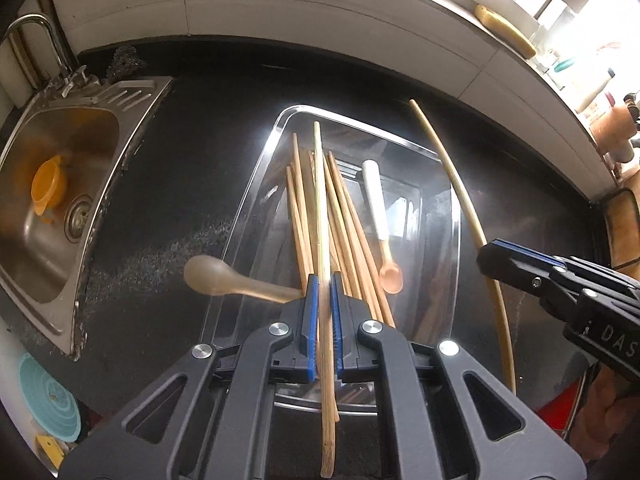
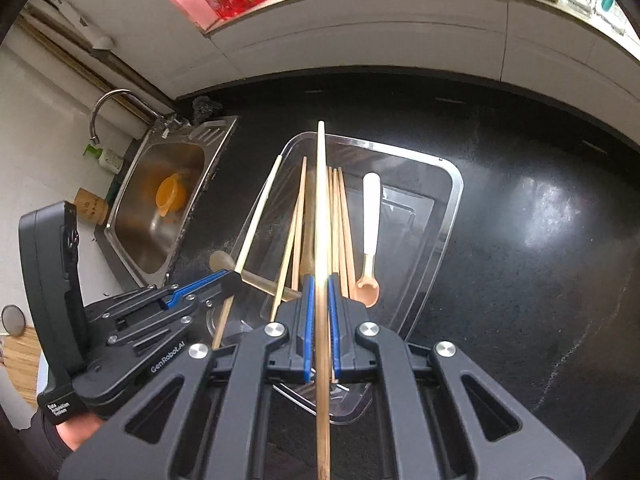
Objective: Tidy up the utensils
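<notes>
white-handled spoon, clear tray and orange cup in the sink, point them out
white-handled spoon (image 2: 371, 208): right wrist view, middle of its white handle
clear tray (image 2: 448, 216): right wrist view, right rim
orange cup (image 1: 50, 184): left wrist view, its side, inside the sink

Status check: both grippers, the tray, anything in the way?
Left gripper shut on a chopstick. Right gripper shut on a second chopstick. Both over the clear tray holding loose chopsticks and a white-handled spoon. Brown spoon overhangs the tray's left rim.

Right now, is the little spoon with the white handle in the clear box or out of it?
In. The white-handled spoon lies on the floor of the clear tray, beside the chopsticks.
</notes>
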The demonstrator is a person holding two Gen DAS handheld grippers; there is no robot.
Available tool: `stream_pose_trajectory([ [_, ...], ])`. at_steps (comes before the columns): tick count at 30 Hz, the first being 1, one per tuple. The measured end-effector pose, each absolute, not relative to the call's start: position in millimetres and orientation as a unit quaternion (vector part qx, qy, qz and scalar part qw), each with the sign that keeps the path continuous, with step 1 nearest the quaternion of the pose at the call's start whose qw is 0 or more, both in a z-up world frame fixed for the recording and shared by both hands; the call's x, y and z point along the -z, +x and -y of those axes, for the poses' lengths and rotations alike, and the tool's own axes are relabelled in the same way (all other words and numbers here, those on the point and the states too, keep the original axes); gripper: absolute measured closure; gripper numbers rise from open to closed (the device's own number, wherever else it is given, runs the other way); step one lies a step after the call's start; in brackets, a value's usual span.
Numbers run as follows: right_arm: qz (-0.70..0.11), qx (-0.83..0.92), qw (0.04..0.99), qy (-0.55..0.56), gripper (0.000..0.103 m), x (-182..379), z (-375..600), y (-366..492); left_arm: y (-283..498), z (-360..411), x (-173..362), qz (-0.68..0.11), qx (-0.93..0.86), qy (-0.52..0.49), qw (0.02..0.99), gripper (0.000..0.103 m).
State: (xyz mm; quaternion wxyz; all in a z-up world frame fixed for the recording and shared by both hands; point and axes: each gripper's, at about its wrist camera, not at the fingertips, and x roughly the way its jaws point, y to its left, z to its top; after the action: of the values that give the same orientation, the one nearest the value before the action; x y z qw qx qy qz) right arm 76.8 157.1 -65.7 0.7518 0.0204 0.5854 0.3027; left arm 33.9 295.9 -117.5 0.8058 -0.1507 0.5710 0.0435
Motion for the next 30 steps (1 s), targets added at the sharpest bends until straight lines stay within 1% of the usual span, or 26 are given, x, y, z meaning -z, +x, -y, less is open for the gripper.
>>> stream_pose_trajectory([
  [8, -0.596, -0.302, 0.744, 0.005, 0.095, 89, -175, 90, 45, -298, 142, -0.579, -0.040, -0.158, 0.799, 0.097],
  [13, -0.597, -0.292, 0.747, 0.020, 0.095, 92, -172, 103, 49, -297, 144, -0.574, -0.046, -0.146, 0.805, 0.095],
  [14, -0.593, -0.292, 0.750, 0.028, 0.093, 88, -167, 104, 48, -296, 140, -0.569, -0.052, -0.134, 0.810, 0.086],
  [15, -0.589, -0.291, 0.753, 0.033, 0.087, 85, -162, 106, 47, -297, 138, -0.565, -0.056, -0.132, 0.813, 0.060],
  [16, -0.585, -0.291, 0.756, 0.041, 0.046, 81, -156, 108, 46, -298, 135, -0.561, -0.060, -0.135, 0.815, 0.037],
  [17, -0.577, -0.287, 0.763, 0.046, 0.012, 78, -151, 107, 43, -301, 132, -0.552, -0.070, -0.141, 0.819, 0.005],
  [19, -0.562, -0.286, 0.774, 0.048, 0.012, 70, -142, 106, 37, -301, 122, -0.533, -0.075, -0.137, 0.832, 0.006],
  [21, -0.564, -0.288, 0.772, 0.055, 0.012, 68, -137, 106, 34, -299, 118, -0.534, -0.076, -0.125, 0.833, 0.006],
  [27, -0.557, -0.293, 0.774, 0.069, 0.012, 61, -121, 102, 26, -303, 114, -0.535, -0.087, -0.149, 0.827, 0.006],
  [30, -0.555, -0.296, 0.774, 0.070, 0.012, 57, -113, 99, 25, -301, 112, -0.532, -0.089, -0.142, 0.830, 0.006],
])
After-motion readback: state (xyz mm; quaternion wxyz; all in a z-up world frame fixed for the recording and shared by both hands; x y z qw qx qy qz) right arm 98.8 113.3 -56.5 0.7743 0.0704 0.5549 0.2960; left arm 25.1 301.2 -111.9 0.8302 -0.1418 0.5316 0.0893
